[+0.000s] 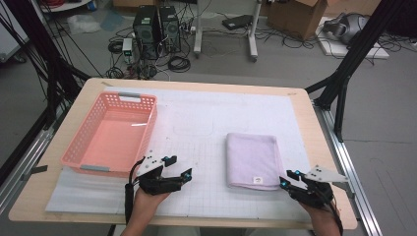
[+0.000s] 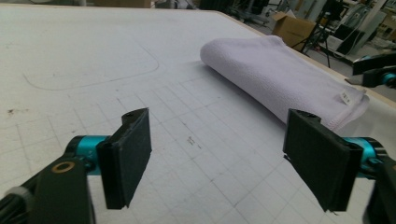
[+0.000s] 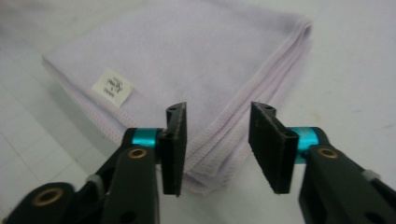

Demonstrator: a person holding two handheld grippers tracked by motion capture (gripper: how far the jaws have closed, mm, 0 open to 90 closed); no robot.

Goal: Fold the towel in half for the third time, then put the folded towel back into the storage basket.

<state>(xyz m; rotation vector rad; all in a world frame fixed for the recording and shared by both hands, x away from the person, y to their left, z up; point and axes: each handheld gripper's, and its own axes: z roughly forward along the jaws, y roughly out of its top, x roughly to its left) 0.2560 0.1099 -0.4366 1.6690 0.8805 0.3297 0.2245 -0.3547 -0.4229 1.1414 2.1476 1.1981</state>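
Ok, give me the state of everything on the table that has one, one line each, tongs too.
Lilac towel: folded flat on the mat, label corner toward the person, not gripped.
Pink basket: upright, empty.
Left tongs: open over bare mat, holding nothing.
Right tongs: open, jaws either side of the towel's near corner, not pressing it.

Both grippers, left gripper (image 1: 178, 167) and right gripper (image 1: 290, 179), are showing black bodies, teal collars, brass screws, trailing black cables and grey three-cornered plates.
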